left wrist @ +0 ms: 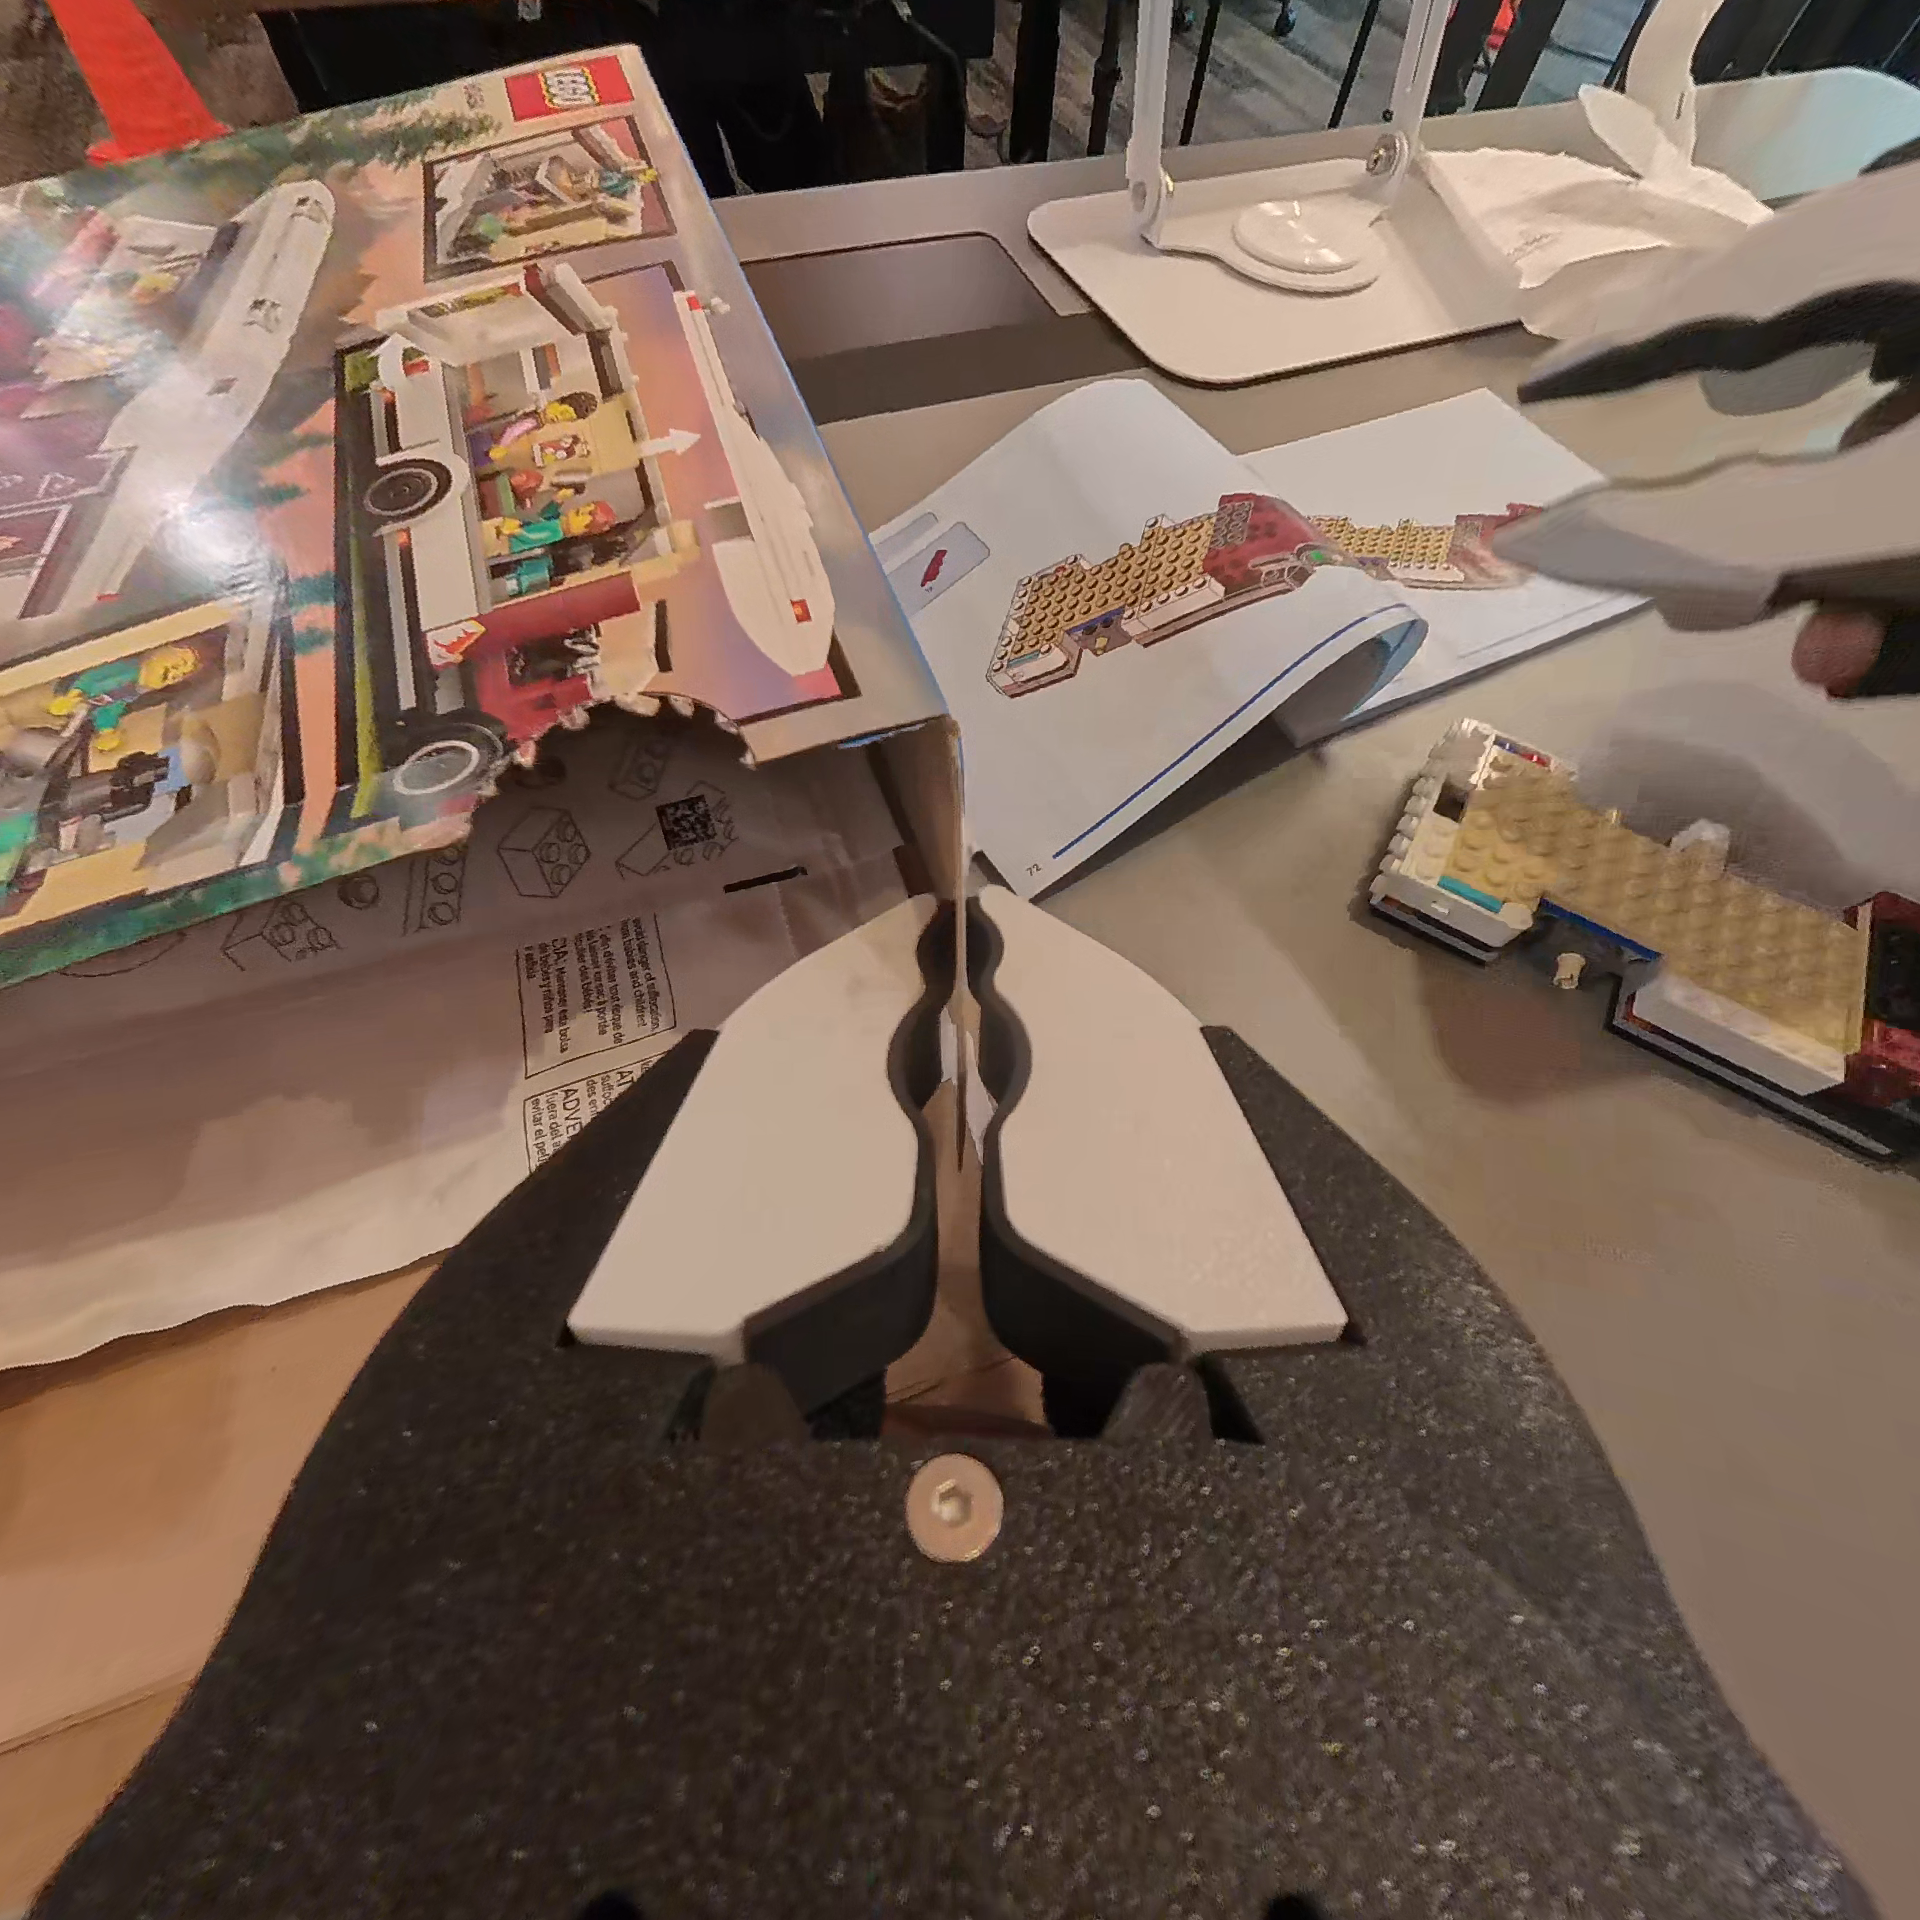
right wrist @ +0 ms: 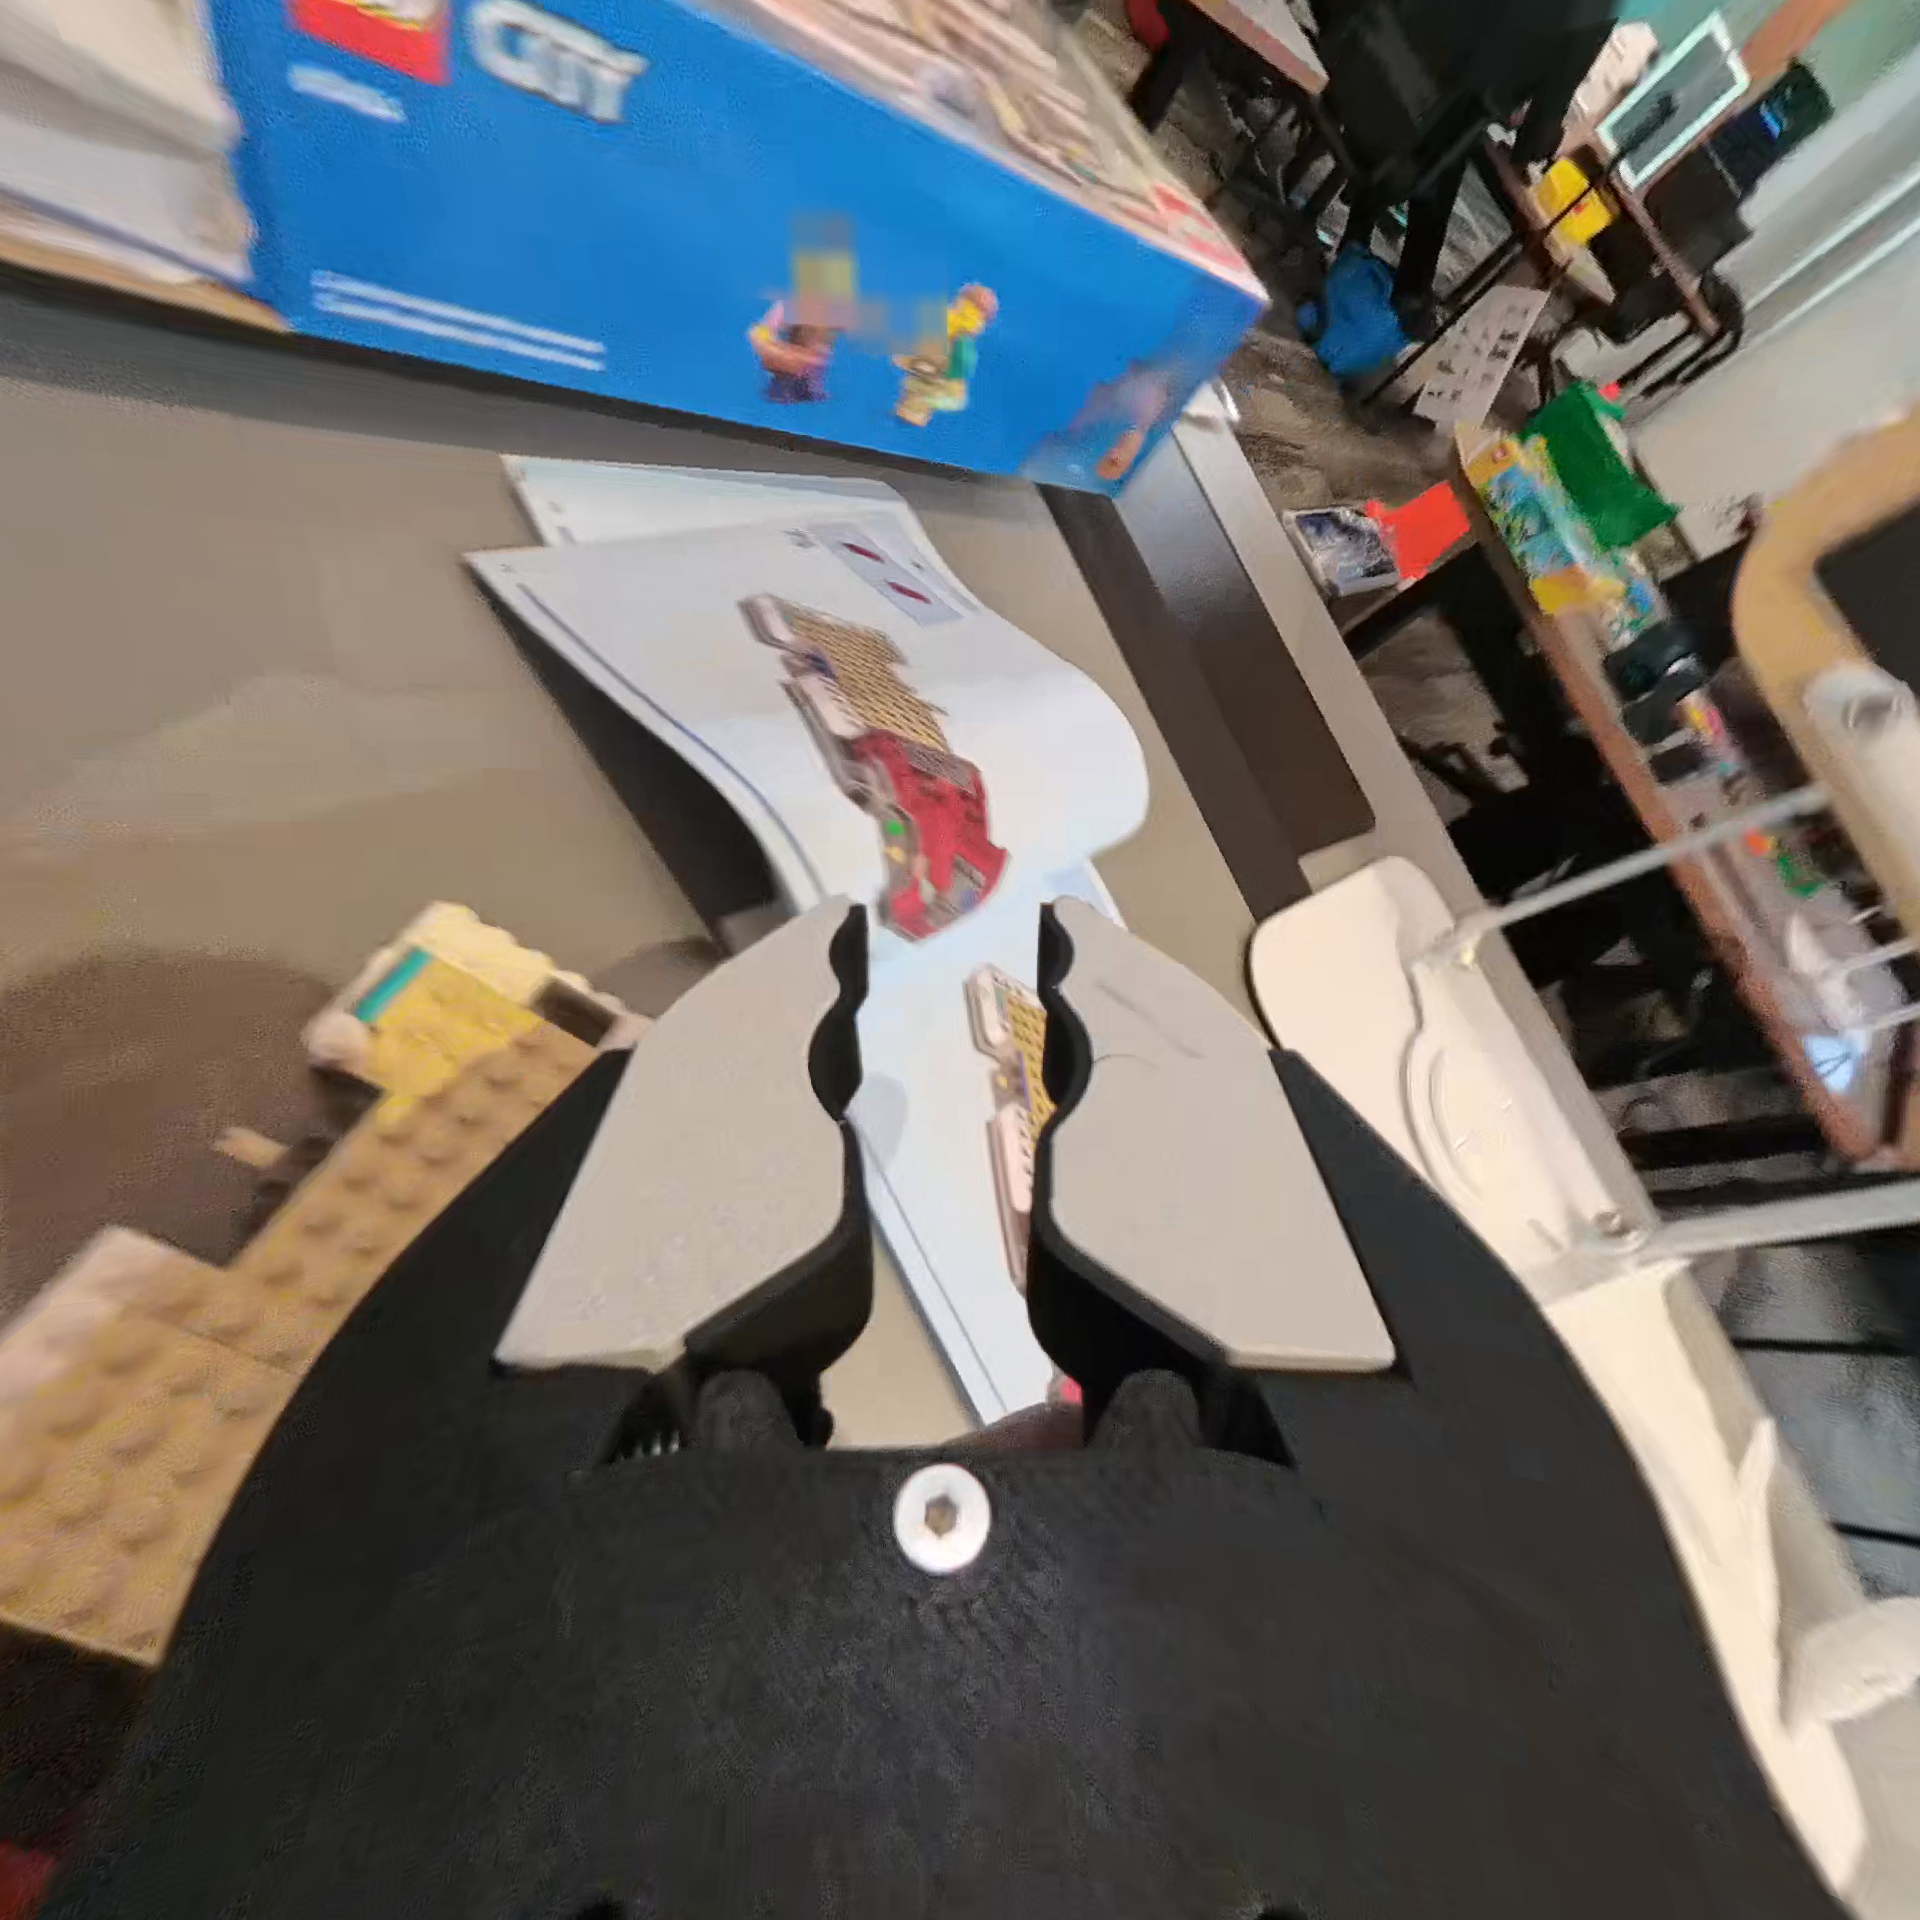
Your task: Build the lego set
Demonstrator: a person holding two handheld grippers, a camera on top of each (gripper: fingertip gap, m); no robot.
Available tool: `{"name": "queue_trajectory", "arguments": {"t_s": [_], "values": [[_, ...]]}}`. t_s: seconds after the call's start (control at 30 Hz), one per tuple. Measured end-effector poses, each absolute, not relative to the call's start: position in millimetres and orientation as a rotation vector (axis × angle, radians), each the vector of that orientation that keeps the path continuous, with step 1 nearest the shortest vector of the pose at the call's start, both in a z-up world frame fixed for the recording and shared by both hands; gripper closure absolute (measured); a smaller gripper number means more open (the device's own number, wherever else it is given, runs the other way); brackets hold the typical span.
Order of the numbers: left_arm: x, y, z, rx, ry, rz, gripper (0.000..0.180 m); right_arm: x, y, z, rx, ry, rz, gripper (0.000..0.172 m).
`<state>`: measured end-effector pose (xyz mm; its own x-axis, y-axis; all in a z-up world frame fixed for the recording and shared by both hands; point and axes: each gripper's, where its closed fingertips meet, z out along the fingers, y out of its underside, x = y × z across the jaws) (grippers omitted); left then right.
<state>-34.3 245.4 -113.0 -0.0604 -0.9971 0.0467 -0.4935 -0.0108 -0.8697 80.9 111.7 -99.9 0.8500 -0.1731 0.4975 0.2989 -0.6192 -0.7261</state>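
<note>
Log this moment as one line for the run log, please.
left gripper: shut on cardboard flap of printed toy box | right gripper: open, empty, above open instruction booklet | tan-studded brick model: on grey table

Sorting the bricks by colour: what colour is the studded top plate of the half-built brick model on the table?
Tan, on the half-built brick model; clearest in the left wrist view.

The left gripper pinches the thin end flap of a torn, colourfully printed cardboard toy box. Beside it on the grey table lie an open instruction booklet and a partly built tan-and-white brick model. The right gripper hovers above the booklet, fingers apart.
</note>
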Motion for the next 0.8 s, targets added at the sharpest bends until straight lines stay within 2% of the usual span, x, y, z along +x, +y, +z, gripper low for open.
{"name": "queue_trajectory", "arguments": {"t_s": [0.2,0.4,0.8], "values": [[-33.3,237.5,-117.7,-1.558,1.67,-0.992,0.179,122.8,113.8,-110.5,-2.155,0.079,-0.585,0.144],[-33.7,236.6,-124.0,-1.574,1.692,-0.986,0.179,110.5,148.0,-121.6,-2.205,-0.004,-0.573,0.144],[-34.8,242.1,-127.7,-1.592,1.679,-0.906,0.179,103.7,158.4,-122.2,-2.222,-0.032,-0.566,0.144]]}}
